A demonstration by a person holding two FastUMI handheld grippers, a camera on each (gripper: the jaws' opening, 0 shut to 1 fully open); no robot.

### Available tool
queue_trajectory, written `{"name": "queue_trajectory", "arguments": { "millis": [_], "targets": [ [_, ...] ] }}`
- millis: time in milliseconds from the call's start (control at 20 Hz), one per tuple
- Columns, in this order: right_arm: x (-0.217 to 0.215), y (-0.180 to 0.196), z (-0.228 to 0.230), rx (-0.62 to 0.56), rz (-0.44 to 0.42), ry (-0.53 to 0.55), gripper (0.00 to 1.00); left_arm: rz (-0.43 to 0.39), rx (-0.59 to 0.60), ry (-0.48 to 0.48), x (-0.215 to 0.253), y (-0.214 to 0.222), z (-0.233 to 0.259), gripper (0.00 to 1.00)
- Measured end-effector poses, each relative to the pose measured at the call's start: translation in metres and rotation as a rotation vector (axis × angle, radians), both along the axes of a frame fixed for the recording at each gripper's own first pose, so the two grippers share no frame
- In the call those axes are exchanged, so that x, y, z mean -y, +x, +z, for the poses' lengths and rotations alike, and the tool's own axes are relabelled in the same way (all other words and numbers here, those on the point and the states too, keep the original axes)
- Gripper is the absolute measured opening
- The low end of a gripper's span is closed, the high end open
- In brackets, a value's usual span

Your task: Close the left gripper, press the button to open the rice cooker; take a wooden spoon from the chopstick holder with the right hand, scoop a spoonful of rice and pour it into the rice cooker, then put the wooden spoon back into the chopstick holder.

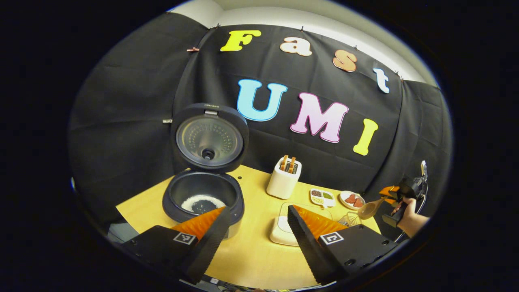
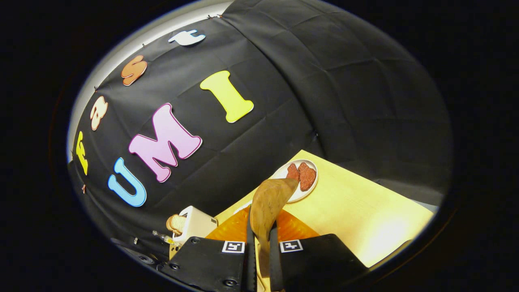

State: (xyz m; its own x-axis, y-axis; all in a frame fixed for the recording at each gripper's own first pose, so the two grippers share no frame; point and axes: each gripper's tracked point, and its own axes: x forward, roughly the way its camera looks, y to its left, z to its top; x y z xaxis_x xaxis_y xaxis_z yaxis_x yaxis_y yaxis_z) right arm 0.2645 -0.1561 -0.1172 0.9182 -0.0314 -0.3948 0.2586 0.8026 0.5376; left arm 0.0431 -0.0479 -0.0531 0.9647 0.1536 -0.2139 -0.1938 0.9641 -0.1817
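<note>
Left gripper view: the left gripper (image 1: 257, 225) is hovering with jaws spread wide and holding nothing, above the tabletop (image 1: 251, 255). The rice cooker (image 1: 202, 196) is standing open, lid upright, rice lying in its pot. The chopstick holder (image 1: 283, 178) is sitting nearby.

Right gripper view: the right gripper (image 2: 259, 243) is clamping the wooden spoon (image 2: 267, 202) between its jaws, bowl pointing toward a plate (image 2: 302, 190).
</note>
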Motion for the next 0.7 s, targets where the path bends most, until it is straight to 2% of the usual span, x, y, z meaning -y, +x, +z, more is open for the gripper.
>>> {"name": "queue_trajectory", "arguments": {
  "millis": [150, 350, 450, 500, 550, 600, 650, 700],
  "targets": [
    [-0.001, 0.009, -0.025, -0.024, 0.013, -0.012, 0.17, 0.060, -0.001, -0.040, 0.004, -0.006, -0.004, 0.95],
    [-0.007, 0.014, -0.052, -0.068, 0.022, -0.009, 0.17, 0.102, -0.005, -0.017, 0.005, -0.022, -0.004, 0.95],
    [-0.011, 0.012, -0.066, -0.089, 0.047, -0.043, 0.17, 0.127, -0.007, -0.017, 0.002, -0.030, -0.006, 0.95],
    [-0.013, 0.012, -0.071, -0.094, 0.061, -0.068, 0.12, 0.142, -0.007, -0.021, 0.000, -0.033, -0.006, 0.95],
    [-0.016, 0.012, -0.075, -0.101, 0.074, -0.086, 0.17, 0.154, -0.008, -0.026, -0.002, -0.035, -0.007, 0.95],
    [-0.020, 0.010, -0.078, -0.109, 0.088, -0.091, 0.12, 0.164, -0.008, -0.028, -0.006, -0.037, -0.006, 0.95],
    [-0.024, 0.007, -0.082, -0.120, 0.099, -0.088, 0.19, 0.174, -0.005, -0.024, -0.009, -0.037, -0.004, 0.95],
    [-0.027, 0.005, -0.085, -0.129, 0.105, -0.086, 0.15, 0.183, 0.000, -0.013, -0.013, -0.036, 0.000, 0.95]
  ]
}}
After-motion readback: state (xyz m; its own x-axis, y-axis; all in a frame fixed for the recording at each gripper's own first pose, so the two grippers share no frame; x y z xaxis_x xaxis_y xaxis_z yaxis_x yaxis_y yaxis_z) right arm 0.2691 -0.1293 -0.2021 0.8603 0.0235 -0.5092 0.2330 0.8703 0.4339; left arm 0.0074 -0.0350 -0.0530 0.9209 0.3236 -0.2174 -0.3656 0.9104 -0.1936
